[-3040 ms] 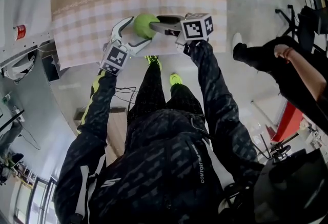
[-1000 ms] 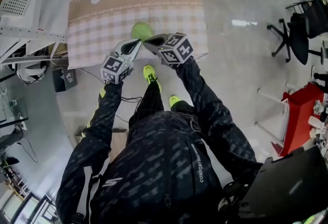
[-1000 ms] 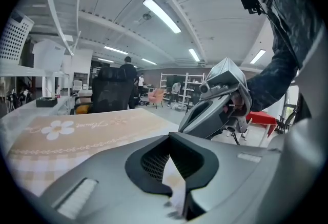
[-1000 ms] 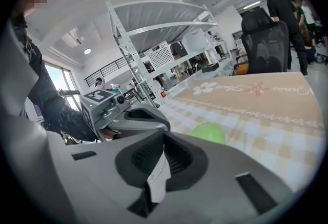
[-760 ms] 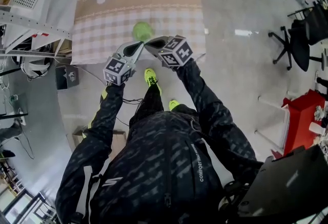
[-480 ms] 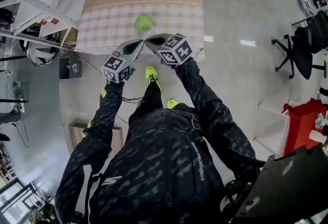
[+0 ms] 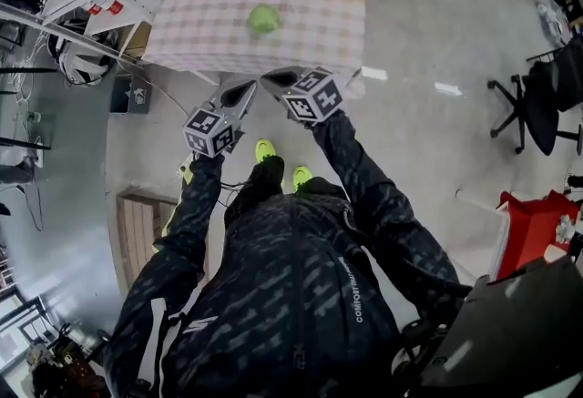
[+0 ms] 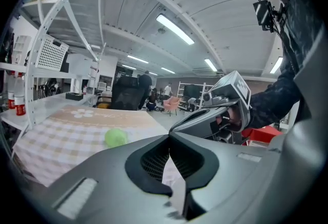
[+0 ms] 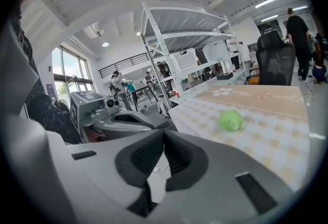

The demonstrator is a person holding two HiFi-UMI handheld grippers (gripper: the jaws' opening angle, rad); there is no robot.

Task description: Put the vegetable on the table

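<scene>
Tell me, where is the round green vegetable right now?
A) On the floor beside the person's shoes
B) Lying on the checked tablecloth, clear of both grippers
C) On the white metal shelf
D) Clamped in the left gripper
B: the green vegetable lies on the checked tablecloth, while the left gripper and the right gripper are both shut, empty, and short of the table's near edge.

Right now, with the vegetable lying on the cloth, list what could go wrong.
1. The round vegetable lies loose on the checked tablecloth with nothing around it; a bump to the table could roll it off.
2. The cloth's near edge hangs close to the left hand-held gripper and the right hand-held gripper, both shut and empty; a forward swing might snag the cloth and drag the vegetable with it.
</scene>
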